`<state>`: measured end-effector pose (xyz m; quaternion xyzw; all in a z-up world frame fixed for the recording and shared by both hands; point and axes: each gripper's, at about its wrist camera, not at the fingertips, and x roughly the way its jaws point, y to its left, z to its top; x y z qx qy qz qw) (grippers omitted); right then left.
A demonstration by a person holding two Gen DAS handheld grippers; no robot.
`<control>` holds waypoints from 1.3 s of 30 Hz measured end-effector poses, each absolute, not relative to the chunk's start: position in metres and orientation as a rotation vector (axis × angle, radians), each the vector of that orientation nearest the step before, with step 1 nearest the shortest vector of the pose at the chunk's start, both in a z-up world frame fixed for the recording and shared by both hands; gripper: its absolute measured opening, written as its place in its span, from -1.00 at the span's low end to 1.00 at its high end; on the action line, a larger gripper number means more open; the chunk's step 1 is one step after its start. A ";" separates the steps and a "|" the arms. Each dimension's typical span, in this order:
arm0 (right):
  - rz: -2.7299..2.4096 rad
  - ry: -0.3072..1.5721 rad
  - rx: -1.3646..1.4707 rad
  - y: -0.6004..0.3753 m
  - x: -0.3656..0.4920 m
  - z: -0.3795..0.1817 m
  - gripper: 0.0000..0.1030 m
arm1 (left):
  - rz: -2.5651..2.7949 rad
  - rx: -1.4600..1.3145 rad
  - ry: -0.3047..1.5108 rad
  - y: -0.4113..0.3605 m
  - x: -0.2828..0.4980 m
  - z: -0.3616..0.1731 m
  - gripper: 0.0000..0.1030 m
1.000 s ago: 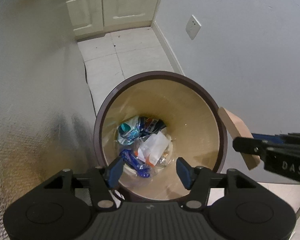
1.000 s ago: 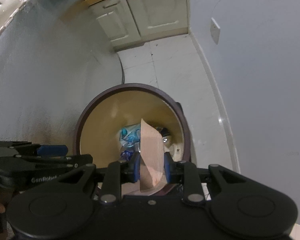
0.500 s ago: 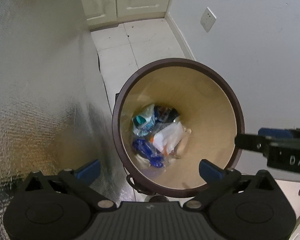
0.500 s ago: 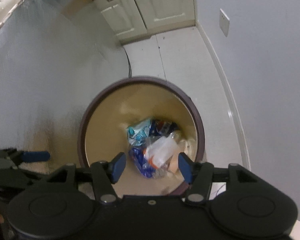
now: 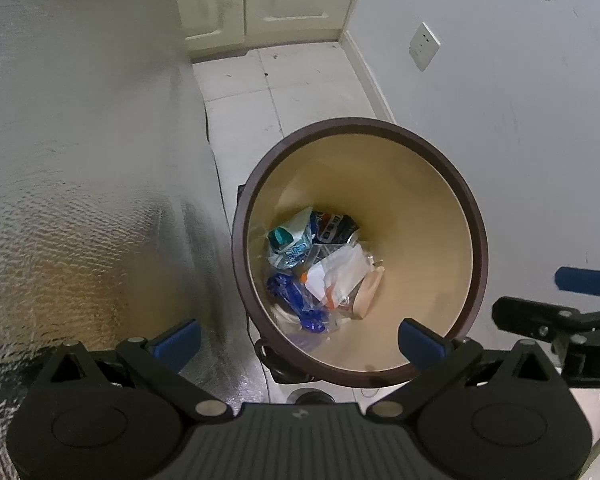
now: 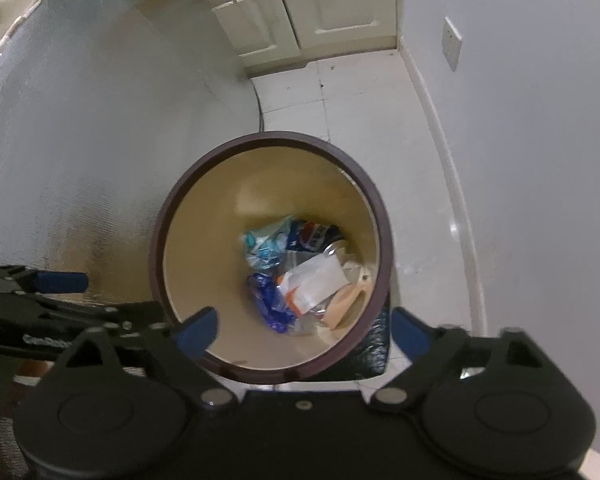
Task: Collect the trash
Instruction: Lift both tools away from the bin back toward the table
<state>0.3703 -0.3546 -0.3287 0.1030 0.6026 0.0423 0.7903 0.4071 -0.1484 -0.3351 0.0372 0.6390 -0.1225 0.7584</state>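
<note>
A round trash bin with a dark brown rim (image 5: 476, 232) (image 6: 380, 208) stands on the floor below both grippers. At its bottom lie wrappers, a clear bag, a blue packet and a tan cardboard piece (image 5: 369, 290) (image 6: 342, 300). My left gripper (image 5: 298, 340) is open wide and empty above the bin's near rim. My right gripper (image 6: 304, 326) is open wide and empty above the bin too. The right gripper also shows at the right edge of the left wrist view (image 5: 556, 308), and the left gripper at the left of the right wrist view (image 6: 40, 300).
A foil-covered surface (image 5: 80, 200) (image 6: 80, 140) rises close on the bin's left. A grey wall with a socket (image 5: 424, 46) is on the right. Cream cabinets (image 6: 308, 8) stand at the far end of the white tiled floor (image 5: 284, 100).
My right gripper opened and the tan cardboard piece it held dropped into the bin. Both grippers opened wider and the left one shifted left, so the bin sits more to the right.
</note>
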 end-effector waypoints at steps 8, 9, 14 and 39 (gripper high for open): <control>0.069 1.275 0.171 -0.360 0.370 -0.322 1.00 | -0.245 0.067 1.370 -0.143 0.404 -0.323 1.00; 0.067 1.277 0.166 -0.360 0.370 -0.322 1.00 | -0.243 0.066 1.367 -0.142 0.403 -0.322 1.00; 0.058 1.279 0.137 -0.360 0.366 -0.318 1.00 | -0.235 0.065 1.358 -0.140 0.398 -0.315 1.00; -0.007 1.130 0.120 -0.368 0.303 -0.223 1.00 | -0.269 0.040 1.185 -0.131 0.344 -0.216 1.00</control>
